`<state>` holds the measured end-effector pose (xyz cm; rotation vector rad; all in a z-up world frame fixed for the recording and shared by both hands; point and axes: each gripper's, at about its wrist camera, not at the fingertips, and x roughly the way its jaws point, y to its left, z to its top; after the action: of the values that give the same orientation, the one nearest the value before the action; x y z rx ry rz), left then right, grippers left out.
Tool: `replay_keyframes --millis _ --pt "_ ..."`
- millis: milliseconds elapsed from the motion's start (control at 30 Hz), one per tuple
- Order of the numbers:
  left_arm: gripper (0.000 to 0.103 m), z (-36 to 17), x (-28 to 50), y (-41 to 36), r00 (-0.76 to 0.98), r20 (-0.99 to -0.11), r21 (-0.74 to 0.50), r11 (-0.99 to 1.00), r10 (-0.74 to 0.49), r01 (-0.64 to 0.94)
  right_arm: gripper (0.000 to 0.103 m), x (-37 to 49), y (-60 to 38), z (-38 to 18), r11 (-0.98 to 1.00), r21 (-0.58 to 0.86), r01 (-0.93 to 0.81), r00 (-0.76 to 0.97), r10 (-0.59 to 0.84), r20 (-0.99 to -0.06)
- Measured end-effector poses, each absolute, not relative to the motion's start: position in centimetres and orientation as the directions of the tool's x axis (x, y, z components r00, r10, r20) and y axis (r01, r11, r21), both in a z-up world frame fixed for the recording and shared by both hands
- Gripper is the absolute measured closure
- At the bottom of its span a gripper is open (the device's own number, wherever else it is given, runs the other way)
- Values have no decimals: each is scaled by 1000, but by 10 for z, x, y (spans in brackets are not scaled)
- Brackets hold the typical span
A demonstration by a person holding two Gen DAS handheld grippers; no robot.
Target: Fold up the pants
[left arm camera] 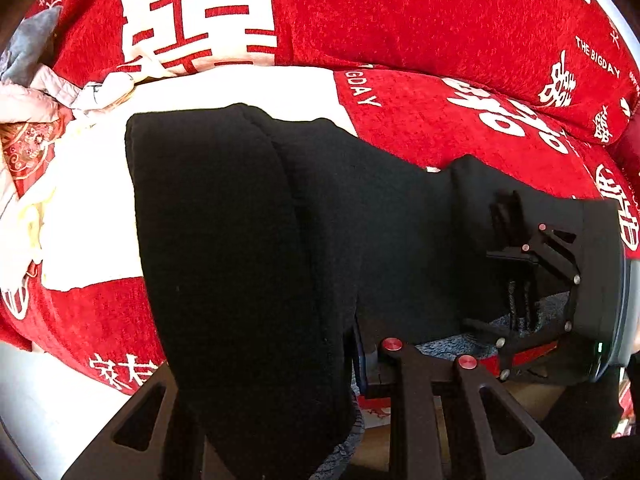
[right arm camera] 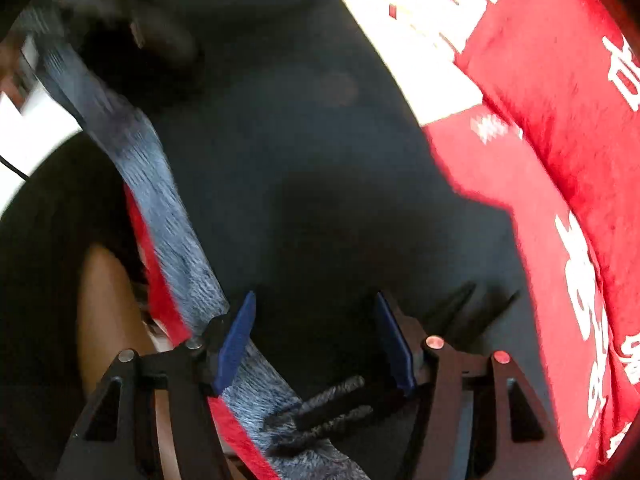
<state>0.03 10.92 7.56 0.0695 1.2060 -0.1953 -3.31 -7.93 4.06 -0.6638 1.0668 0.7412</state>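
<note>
The black pants (left arm camera: 248, 220) lie on a red and white patterned blanket (left arm camera: 400, 40), with one leg folded over toward the far left. My left gripper (left arm camera: 340, 360) is under and around the near fold; cloth drapes over its fingers and hides the tips. My right gripper (left arm camera: 532, 280) shows in the left wrist view at the waist end. In the right wrist view the pants (right arm camera: 300, 140) fill the middle. My right gripper (right arm camera: 316, 344) is open, its blue pads (right arm camera: 236, 344) spread over the waist, with the black drawstrings (right arm camera: 332, 400) between them.
A grey fleece lining (right arm camera: 160, 208) of the pants shows along the near edge. Grey and pink clothes (left arm camera: 36, 80) are piled at the far left. A red cushion back (left arm camera: 440, 20) rises behind. The blanket (right arm camera: 560, 160) extends to the right.
</note>
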Motion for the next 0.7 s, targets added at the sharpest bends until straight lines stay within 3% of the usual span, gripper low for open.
replay_keyframes --millis 200,333,467,567,700 --pt "77 89 -6 95 355 -931 -20 981 -90 195 35 -48 -103 85 633 -116 -765 359 270 -894" --pt "77 103 -8 78 361 -928 -7 975 -89 222 27 -61 -136 107 701 -148 -698 436 251 -864" --pt "77 123 -9 55 363 -923 -33 966 -128 257 27 -62 -175 98 776 -149 -612 440 178 -880" --pt "77 136 -8 30 358 -916 -72 954 -179 292 27 -49 -191 61 839 -124 -530 357 88 -930" --pt "77 147 -8 -4 355 -915 -64 937 -193 343 24 -43 -211 64 884 -4 -467 357 185 -915"
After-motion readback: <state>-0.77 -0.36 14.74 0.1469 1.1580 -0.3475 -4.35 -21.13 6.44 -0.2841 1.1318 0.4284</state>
